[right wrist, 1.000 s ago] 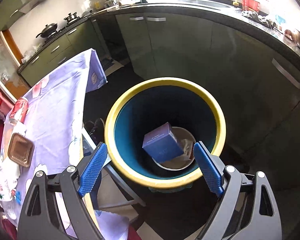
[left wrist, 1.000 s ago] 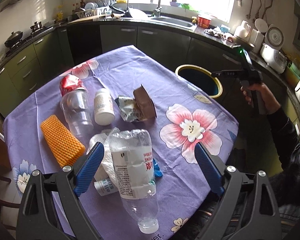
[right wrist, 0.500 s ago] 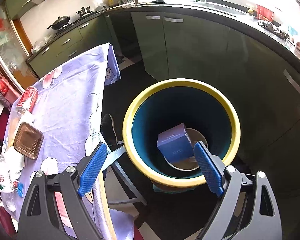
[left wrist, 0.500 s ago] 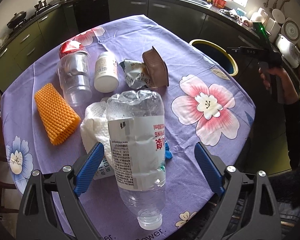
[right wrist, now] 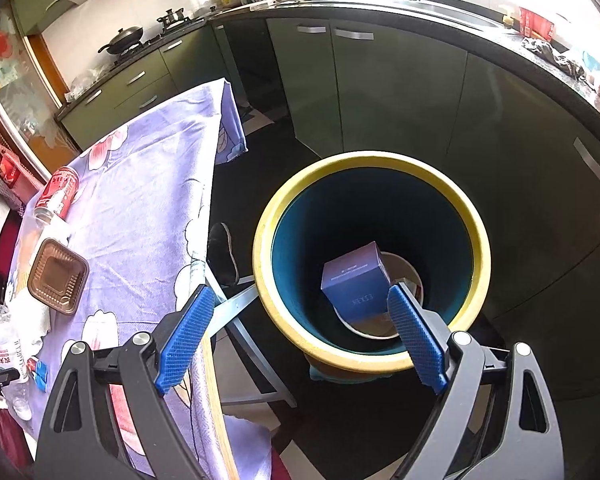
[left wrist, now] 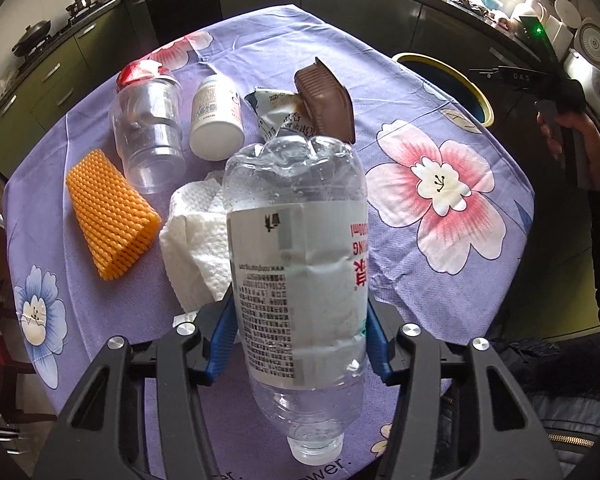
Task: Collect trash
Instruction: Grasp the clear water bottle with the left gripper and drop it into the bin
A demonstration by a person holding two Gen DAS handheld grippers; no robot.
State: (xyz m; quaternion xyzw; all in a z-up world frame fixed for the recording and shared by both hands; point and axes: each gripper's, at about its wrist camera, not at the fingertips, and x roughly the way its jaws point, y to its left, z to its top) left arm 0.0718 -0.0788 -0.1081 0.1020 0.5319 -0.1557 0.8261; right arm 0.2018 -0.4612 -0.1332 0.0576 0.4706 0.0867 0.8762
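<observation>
1. One clear plastic bottle [left wrist: 296, 264].
2. One clear plastic cup [left wrist: 148, 136].
3. One red can [right wrist: 58, 192].
4. One white pill jar [left wrist: 216, 120].
5. One orange foam sleeve [left wrist: 110, 220].
6. One brown tray [left wrist: 326, 100].
7. One crumpled wrapper [left wrist: 278, 114].
8. One paper towel [left wrist: 196, 248].
9. One bin [right wrist: 476, 240], with one blue box [right wrist: 354, 282] inside.

Left gripper [left wrist: 298, 332] fingers closing; right gripper [right wrist: 300, 336] fingers spread wide.

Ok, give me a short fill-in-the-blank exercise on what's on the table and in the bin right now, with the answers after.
1. The left gripper is closing, and between its blue fingers lies a clear plastic ____.
2. The bin beside the table has a ____ rim.
3. Inside the bin, a ____ box leans on a paper bowl.
4. The ribbed foam sleeve on the tablecloth is ____.

Answers: bottle; yellow; blue; orange
</observation>
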